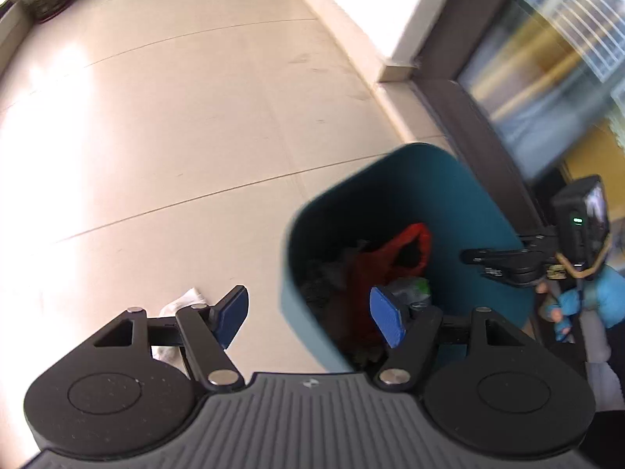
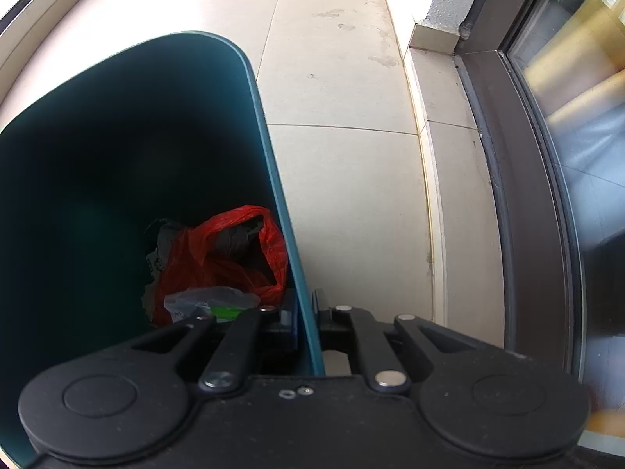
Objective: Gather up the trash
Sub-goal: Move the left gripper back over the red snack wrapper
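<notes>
Pale floor tiles (image 1: 175,117) are running out from the bin (image 1: 449,203), which is standing beside a dark door frame (image 2: 519,179) with glass beyond it. Inside the bin a red bag (image 2: 234,250) is lying at the bottom, with a clear wrapper (image 2: 203,301) against it and dark scraps behind. The right gripper (image 2: 306,324) is clenched on the bin's near wall, one finger inside and one outside, holding the bin steady. The left gripper (image 1: 308,316) is hanging released and empty, its blue pads (image 1: 386,320) standing apart, one of them over the bin's mouth and the other over bare floor. Just beside the bin, on the side away from the door frame, a white crumpled scrap (image 1: 183,301) is lying on the tiles, partly hidden behind the left gripper's finger. The step in hand looks like the gap between drops: the bin already holds trash, and the scrap seems to be the next piece. Picking it up calls for lowering the left gripper onto it, closing, then carrying it over the bin's rim while the right keeps its hold.
</notes>
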`<state>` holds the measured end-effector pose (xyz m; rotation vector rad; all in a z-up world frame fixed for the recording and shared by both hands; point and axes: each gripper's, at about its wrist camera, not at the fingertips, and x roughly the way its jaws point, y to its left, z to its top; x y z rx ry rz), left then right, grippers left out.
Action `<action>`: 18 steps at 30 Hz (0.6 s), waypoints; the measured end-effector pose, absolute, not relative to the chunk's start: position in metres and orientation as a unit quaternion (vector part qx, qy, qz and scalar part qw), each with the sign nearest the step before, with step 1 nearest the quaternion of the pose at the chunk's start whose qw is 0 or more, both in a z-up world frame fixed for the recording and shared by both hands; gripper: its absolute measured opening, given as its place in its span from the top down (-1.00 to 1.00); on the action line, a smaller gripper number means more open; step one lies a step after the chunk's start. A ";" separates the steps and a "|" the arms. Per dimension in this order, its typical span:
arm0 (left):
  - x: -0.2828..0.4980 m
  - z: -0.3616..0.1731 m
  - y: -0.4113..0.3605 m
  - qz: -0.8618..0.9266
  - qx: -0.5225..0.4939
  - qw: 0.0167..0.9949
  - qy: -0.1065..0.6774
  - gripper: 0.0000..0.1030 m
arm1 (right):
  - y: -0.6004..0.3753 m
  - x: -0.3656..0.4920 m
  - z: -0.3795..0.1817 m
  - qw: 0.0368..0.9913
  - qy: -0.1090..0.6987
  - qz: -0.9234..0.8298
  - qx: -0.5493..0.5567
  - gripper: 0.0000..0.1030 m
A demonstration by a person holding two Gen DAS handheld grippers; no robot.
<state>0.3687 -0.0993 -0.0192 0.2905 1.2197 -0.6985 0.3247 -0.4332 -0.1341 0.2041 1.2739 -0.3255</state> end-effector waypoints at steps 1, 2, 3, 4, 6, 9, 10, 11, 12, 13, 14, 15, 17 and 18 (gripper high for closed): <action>0.373 -0.024 -0.090 -0.307 0.129 0.756 0.564 -0.32 | -0.433 0.325 -0.134 0.786 0.592 -0.151 0.093 0.89; 0.377 -0.030 -0.080 -0.294 0.124 0.757 0.571 -0.32 | -0.433 0.326 -0.134 0.786 0.592 -0.152 0.091 0.88; 0.382 -0.037 -0.071 -0.280 0.118 0.757 0.579 -0.32 | -0.433 0.326 -0.134 0.786 0.593 -0.153 0.090 0.88; 0.385 -0.044 -0.062 -0.270 0.113 0.757 0.585 -0.32 | -0.432 0.327 -0.135 0.785 0.593 -0.154 0.089 0.88; 0.390 -0.060 -0.046 -0.247 0.104 0.758 0.595 -0.32 | -0.430 0.328 -0.134 0.785 0.594 -0.154 0.083 0.87; 0.396 -0.087 -0.025 -0.208 0.094 0.757 0.612 -0.46 | -0.426 0.329 -0.134 0.785 0.595 -0.154 0.076 0.86; 0.398 -0.100 -0.018 -0.194 0.092 0.755 0.619 -0.47 | -0.424 0.328 -0.134 0.786 0.595 -0.154 0.073 0.86; 0.400 -0.111 -0.012 -0.182 0.091 0.753 0.625 -0.47 | -0.423 0.327 -0.134 0.786 0.595 -0.153 0.069 0.86; 0.402 -0.125 -0.005 -0.170 0.087 0.751 0.633 -0.47 | -0.422 0.327 -0.133 0.786 0.595 -0.153 0.066 0.86; 0.403 -0.139 0.001 -0.158 0.082 0.748 0.640 -0.47 | -0.421 0.328 -0.134 0.787 0.595 -0.153 0.061 0.85; 0.404 -0.154 0.006 -0.145 0.077 0.745 0.647 -0.47 | -0.418 0.327 -0.134 0.787 0.595 -0.153 0.054 0.84; 0.405 -0.169 0.011 -0.134 0.071 0.742 0.653 -0.47 | -0.415 0.328 -0.135 0.787 0.595 -0.153 0.047 0.84; 0.403 -0.195 0.029 -0.116 0.060 0.735 0.665 -0.47 | -0.411 0.327 -0.134 0.788 0.596 -0.153 0.037 0.83; 0.402 -0.207 0.033 -0.111 0.056 0.732 0.670 -0.47 | -0.410 0.327 -0.134 0.788 0.596 -0.152 0.035 0.83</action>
